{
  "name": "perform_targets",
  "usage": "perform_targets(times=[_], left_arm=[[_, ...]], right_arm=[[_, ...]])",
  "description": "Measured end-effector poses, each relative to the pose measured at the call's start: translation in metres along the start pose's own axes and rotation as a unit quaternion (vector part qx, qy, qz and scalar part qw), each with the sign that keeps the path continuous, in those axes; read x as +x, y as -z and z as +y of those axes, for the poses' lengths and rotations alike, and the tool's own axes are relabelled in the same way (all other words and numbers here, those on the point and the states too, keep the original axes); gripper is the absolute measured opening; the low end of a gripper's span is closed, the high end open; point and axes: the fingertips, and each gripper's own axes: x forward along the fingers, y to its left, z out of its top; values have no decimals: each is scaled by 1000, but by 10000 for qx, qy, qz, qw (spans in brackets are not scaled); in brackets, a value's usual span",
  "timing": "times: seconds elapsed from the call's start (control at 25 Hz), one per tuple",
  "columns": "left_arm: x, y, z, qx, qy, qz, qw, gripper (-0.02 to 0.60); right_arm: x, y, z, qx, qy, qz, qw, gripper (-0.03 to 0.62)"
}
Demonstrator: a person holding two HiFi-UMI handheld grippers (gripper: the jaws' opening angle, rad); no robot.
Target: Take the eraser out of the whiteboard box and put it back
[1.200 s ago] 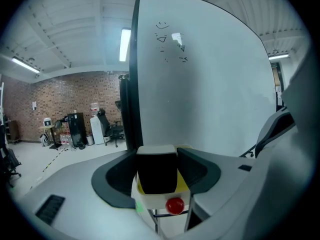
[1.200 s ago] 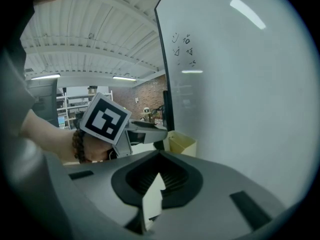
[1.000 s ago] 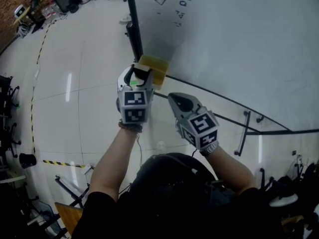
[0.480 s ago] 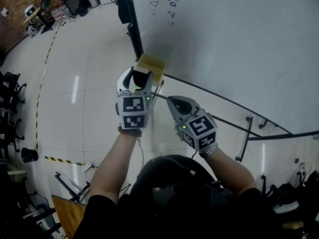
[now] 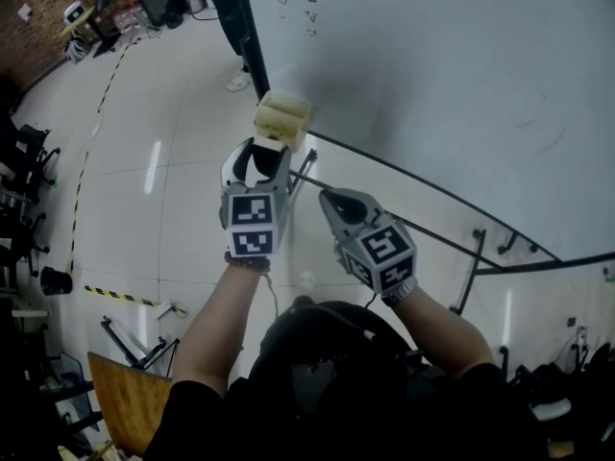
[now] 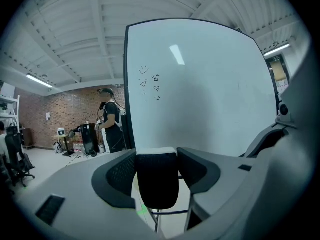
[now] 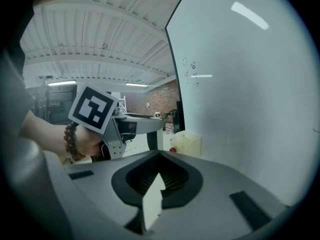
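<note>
While the left gripper [image 6: 157,156] has its jaws closed on the eraser [image 6: 157,184], this dark block with a pale top stands upright between them and fills the gap from side to side. Beyond the jaws rises the whiteboard [image 6: 210,94]. From the head view, the whiteboard box [image 5: 282,118] sits just past the tips of these jaws, apart from them. The right gripper [image 7: 160,156] has its jaws together. The box lies ahead of them, slightly to their right.
</note>
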Motion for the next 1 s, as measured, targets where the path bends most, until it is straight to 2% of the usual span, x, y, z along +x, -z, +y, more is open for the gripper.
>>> perform_targets(times=[0.48,1.0], left_arm=[[-67,5,-41,-17,-141,-31,9999,236],[-131,13,-51,-96,-86,-90,9999,238]], right_arm=[[-50,16,34,-39,-275,-148,9995,14],[-75,19,74,-113,-256,-231,9993,14]])
